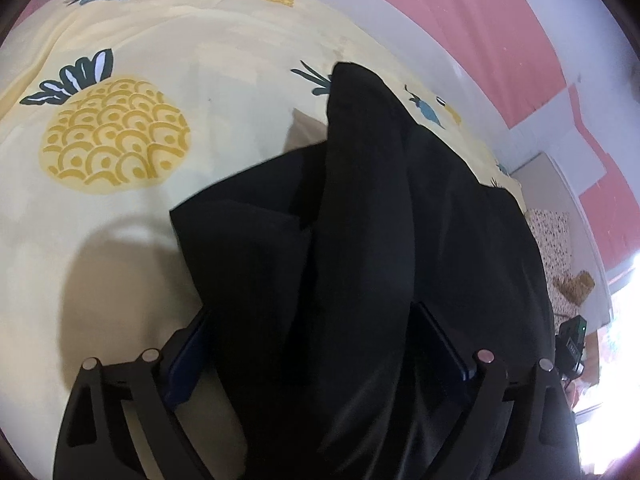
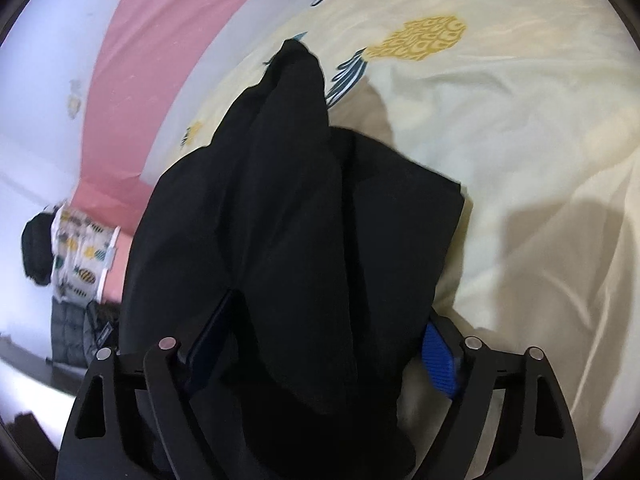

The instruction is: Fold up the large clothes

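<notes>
A large black garment [image 1: 360,200] hangs bunched between the fingers of my left gripper [image 1: 316,344], above a cream bedsheet [image 1: 200,60] printed with pineapples. The left jaws look wide apart with the cloth draped over them, so the grip cannot be read. In the right wrist view the same black garment [image 2: 300,200] drapes over my right gripper [image 2: 328,340], whose blue pads [image 2: 438,364] stand apart; cloth hides the fingertips. The garment's far tip points toward the bed's edge in both views.
A pink and white wall [image 1: 500,20] runs beside the bed. A patterned pillow [image 2: 80,252] and dark bags [image 2: 80,336] sit at the left of the right wrist view. A patterned cushion [image 1: 556,248] lies by the wall.
</notes>
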The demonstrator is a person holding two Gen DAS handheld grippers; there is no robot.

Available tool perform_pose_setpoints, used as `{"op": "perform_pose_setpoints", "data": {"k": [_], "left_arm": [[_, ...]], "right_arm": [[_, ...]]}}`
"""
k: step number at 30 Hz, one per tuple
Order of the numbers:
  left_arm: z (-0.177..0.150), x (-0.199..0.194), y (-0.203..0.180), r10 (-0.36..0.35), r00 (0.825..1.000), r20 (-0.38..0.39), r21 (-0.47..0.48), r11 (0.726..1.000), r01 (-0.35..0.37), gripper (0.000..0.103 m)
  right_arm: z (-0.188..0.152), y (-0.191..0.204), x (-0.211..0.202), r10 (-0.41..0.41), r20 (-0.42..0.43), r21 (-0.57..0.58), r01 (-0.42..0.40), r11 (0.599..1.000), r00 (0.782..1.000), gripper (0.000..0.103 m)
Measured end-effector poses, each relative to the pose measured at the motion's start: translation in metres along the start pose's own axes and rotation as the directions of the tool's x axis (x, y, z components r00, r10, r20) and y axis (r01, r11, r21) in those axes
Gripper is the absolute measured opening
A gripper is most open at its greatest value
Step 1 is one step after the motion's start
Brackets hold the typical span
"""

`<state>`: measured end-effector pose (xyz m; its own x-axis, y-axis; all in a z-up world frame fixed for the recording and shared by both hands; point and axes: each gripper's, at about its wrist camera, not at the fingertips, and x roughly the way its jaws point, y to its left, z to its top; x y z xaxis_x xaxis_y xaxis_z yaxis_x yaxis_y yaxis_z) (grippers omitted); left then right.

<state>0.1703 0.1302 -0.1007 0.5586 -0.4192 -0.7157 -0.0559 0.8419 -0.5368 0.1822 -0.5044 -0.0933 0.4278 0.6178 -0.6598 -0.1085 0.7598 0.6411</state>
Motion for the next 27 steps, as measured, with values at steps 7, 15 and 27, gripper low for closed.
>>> {"op": "perform_pose_setpoints", "data": {"k": [7, 15, 27], "left_arm": [[0.003, 0.017, -0.023, 0.103, 0.995, 0.01, 0.057, 0.993, -0.103, 0.094], [-0.003, 0.0, -0.075, 0.226, 0.968, 0.111, 0.17, 0.955, -0.242, 0.038], [0.018, -0.08, -0.126, 0.101, 0.963, 0.251, 0.211, 0.965, -0.156, 0.032]], "right_arm": [[0.006, 0.011, 0.014, -0.052, 0.006, -0.035, 0.053, 0.998, 0.999, 0.067], [-0.002, 0.056, -0.007, -0.176, 0.079, -0.094, 0.183, 0.979, 0.981, 0.036], [0.007, 0.123, -0.058, -0.178, 0.218, -0.204, 0.223, 0.953, 0.959, 0.032]]}}
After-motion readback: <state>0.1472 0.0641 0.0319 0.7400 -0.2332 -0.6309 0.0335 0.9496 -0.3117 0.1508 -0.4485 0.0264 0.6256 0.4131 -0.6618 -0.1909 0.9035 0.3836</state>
